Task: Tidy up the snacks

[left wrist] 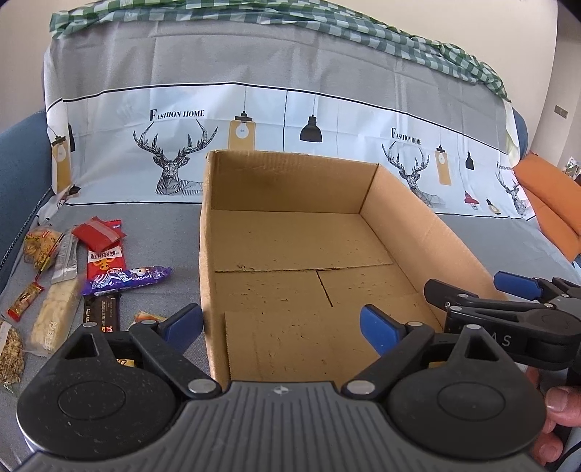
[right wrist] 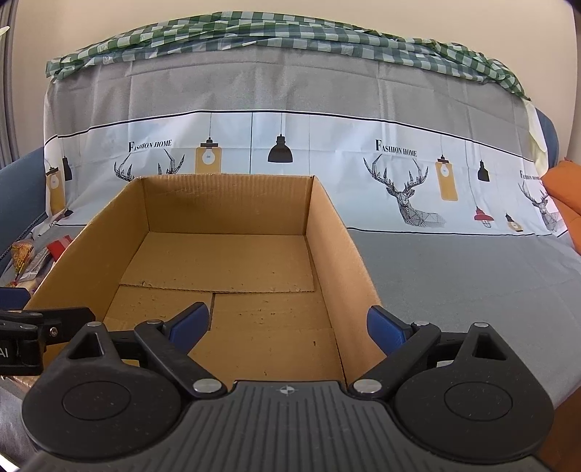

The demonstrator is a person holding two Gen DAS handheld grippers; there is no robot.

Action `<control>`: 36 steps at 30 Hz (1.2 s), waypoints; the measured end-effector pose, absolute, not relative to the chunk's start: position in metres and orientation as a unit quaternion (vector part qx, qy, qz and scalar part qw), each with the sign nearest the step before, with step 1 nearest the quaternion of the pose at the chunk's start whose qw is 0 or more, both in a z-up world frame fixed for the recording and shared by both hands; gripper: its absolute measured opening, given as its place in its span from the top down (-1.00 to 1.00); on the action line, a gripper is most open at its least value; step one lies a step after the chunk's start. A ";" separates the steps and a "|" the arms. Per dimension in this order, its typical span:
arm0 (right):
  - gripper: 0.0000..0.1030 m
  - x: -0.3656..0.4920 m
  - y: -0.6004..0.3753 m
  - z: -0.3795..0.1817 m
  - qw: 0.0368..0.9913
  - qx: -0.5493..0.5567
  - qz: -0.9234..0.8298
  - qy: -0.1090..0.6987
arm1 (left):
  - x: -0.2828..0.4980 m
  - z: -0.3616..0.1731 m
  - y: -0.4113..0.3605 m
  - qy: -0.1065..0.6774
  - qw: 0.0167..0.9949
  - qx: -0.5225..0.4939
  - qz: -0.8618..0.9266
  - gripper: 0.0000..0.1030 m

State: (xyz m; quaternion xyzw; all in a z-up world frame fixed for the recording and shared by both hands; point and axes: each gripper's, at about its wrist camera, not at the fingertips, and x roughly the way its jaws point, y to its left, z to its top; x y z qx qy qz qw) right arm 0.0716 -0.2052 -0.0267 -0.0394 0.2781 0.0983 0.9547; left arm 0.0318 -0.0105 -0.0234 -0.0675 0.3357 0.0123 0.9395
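Note:
An open cardboard box (left wrist: 290,181) (right wrist: 228,203) stands empty on the grey cover. Left of it lies a heap of snacks: a purple bar (left wrist: 127,279), two red packets (left wrist: 100,234), a pale cracker bar (left wrist: 54,316), a dark bar (left wrist: 101,308), a silver packet (left wrist: 65,261) and a yellow bag (left wrist: 40,247). My left gripper (left wrist: 281,325) is open over the box's near left corner, its left finger outside the wall, nothing held. My right gripper (right wrist: 288,325) (left wrist: 483,288) is open astride the box's right wall, holding nothing. In the right wrist view, only a few snacks (right wrist: 40,254) peek past the box.
A deer-print cover (left wrist: 174,163) drapes the sofa back, with a green checked cloth (right wrist: 290,32) along the top. An orange cushion (left wrist: 544,203) (right wrist: 566,192) sits at the right. A person's hand (left wrist: 559,406) shows at the lower right. Bare grey cover (right wrist: 454,276) lies right of the box.

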 end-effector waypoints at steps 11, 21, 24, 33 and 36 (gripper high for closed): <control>-0.83 0.069 -0.207 -0.025 0.955 -0.032 0.108 0.273 | 0.030 -0.021 -0.006 0.331 0.941 -0.074 0.021 -0.66; -0.69 0.066 -0.206 -0.024 0.962 -0.033 0.104 0.249 | 0.029 -0.019 -0.001 0.328 0.941 -0.084 0.026 -0.49; -0.63 0.066 -0.205 -0.023 0.964 -0.030 0.101 0.242 | 0.028 -0.017 0.004 0.325 0.941 -0.088 0.029 -0.33; -0.61 0.061 -0.189 -0.012 0.972 -0.017 0.094 0.213 | 0.017 -0.011 0.028 0.318 0.941 -0.113 0.032 0.26; -0.52 0.058 -0.178 -0.009 0.972 -0.002 0.102 0.210 | 0.011 -0.010 0.040 0.318 0.939 -0.122 0.042 0.26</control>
